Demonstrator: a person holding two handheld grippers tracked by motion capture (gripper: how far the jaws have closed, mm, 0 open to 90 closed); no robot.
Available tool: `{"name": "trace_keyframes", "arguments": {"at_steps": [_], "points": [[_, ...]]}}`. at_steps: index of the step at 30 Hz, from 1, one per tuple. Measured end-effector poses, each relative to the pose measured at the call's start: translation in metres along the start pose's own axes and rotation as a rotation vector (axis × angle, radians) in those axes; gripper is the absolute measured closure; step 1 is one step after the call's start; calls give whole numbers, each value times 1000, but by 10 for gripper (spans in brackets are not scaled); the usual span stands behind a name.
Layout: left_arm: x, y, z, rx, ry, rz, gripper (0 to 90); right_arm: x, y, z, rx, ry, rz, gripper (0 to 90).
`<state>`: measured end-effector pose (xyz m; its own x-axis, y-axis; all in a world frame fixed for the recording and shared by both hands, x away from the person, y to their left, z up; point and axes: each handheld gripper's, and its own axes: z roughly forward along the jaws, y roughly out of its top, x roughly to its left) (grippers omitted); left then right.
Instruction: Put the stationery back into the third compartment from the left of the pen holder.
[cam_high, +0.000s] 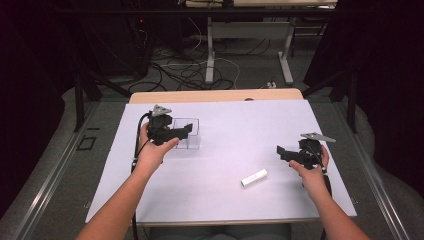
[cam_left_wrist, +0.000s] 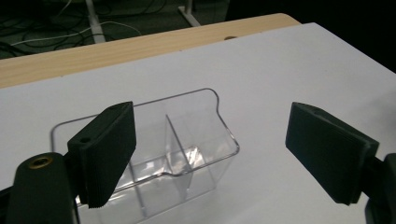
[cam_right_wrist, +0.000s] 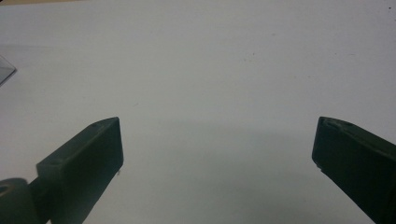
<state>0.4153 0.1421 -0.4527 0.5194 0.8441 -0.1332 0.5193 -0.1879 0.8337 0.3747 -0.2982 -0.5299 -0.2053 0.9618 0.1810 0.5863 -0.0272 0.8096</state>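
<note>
The left gripper (cam_left_wrist: 210, 154), fingers spread and pinching nothing, hovers beside the clear plastic divided box (cam_left_wrist: 187, 144) on the white desk (cam_high: 240, 130). It should draw away level, so neither finger clips the rim. The right gripper (cam_right_wrist: 217, 158) hangs with fingers spread over bare desk.

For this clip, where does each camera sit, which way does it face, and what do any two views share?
High view: above the person's side, looking forward and down at the table; forearms, left gripper and right gripper show.
Left gripper view: rides the left gripper, facing the clear box between open jaws.
Right gripper view: rides the right gripper, facing bare table, jaws open.
Shared: the clear box, in the high and left gripper views.
</note>
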Motion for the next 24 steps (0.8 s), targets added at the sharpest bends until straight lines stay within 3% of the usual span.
{"name": "trace_keyframes", "arguments": {"at_steps": [6,13,24], "points": [[-15,-6,11,24,-51,4,149,-1,0,0,3,-4,3,15],[-36,-14,24,58,-91,82,150,-2,-1,1,6,-1,-10,16],[-69,-25,52,132,-134,154,166,-2,-1,1,8,1,-11,17]]}}
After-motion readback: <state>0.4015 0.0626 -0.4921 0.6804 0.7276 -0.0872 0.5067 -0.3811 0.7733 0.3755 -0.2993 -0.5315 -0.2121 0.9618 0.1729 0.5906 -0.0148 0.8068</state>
